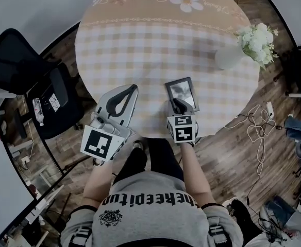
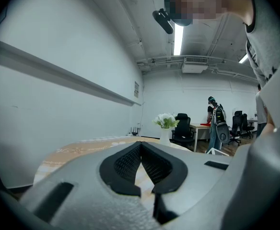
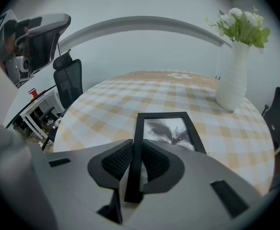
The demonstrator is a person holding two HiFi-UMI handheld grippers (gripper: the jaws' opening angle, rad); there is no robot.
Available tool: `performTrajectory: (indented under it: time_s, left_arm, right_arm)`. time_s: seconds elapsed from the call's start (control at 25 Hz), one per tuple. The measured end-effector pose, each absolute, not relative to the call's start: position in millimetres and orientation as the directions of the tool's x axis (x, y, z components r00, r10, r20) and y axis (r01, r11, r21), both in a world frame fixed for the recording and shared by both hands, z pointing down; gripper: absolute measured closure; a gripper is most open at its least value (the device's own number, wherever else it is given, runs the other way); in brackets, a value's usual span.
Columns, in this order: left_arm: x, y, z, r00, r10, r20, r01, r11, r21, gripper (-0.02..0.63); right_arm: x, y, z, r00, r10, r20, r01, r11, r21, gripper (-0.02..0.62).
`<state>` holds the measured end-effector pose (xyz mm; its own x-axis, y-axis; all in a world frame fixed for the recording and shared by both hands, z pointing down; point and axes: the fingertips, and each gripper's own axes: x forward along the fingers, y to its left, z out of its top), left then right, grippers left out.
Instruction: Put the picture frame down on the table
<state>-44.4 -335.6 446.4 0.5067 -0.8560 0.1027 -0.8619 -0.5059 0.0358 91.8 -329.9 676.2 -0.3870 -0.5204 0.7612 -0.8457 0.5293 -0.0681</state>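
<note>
Checked round table (image 1: 140, 50); wooden floor (image 1: 225, 153); white wall (image 2: 58, 119).

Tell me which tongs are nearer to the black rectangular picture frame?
Right. The right tongs are shut on an edge of the black rectangular picture frame; the left tongs are shut and empty, apart from it at its left.

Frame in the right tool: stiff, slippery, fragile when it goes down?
The frame is probably stiff: the right tool pinches only one side rail, and it shows no sag. Its pane looks glossy, possibly glass, so it is likely fragile and should be set down gently. The thin, smooth rail may pivot or slip in the pads.
</note>
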Motion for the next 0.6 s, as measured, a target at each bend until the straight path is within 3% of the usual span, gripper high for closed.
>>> performTrajectory:
  time_s: [0.4, 0.6]
  left_arm:
    - [-48.0, -317.7, 437.0, 0.507, -0.856, 0.098, -0.862, -0.507, 0.027, 0.591]
    - [-40.0, -306.7, 428.4, 0.53, -0.843, 0.092, -0.848, -0.529, 0.036, 0.591]
  right_arm:
    - [96.6, -328.5, 663.8, -0.412, -0.585, 0.699, -0.867, 0.489, -0.102, 0.517]
    - [102.8, -324.0, 635.0, -0.432, -0.646, 0.629, -0.876, 0.467, -0.121, 0.589]
